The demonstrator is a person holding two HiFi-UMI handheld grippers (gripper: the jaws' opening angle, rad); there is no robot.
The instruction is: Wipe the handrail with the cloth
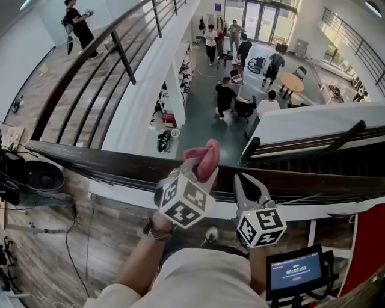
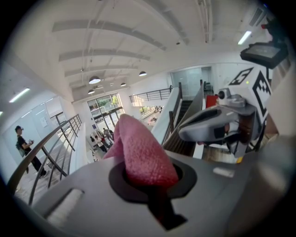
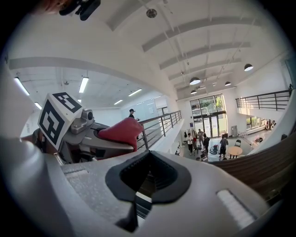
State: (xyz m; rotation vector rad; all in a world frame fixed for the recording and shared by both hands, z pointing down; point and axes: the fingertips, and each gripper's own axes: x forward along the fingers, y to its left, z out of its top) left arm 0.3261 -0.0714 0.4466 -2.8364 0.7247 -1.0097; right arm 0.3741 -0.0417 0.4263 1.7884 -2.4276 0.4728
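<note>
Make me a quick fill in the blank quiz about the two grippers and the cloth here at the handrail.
The left gripper is shut on a ____ cloth.
The right gripper holds ____.
Beyond the handrail, people gather on a floor far ____ it.
Missing words: pink; nothing; below.

The head camera looked steeply down over the near handrail point(image 1: 120, 162). Each gripper camera sat close behind its jaws, facing outward; all three shared the far glass doors point(image 1: 258, 15).
</note>
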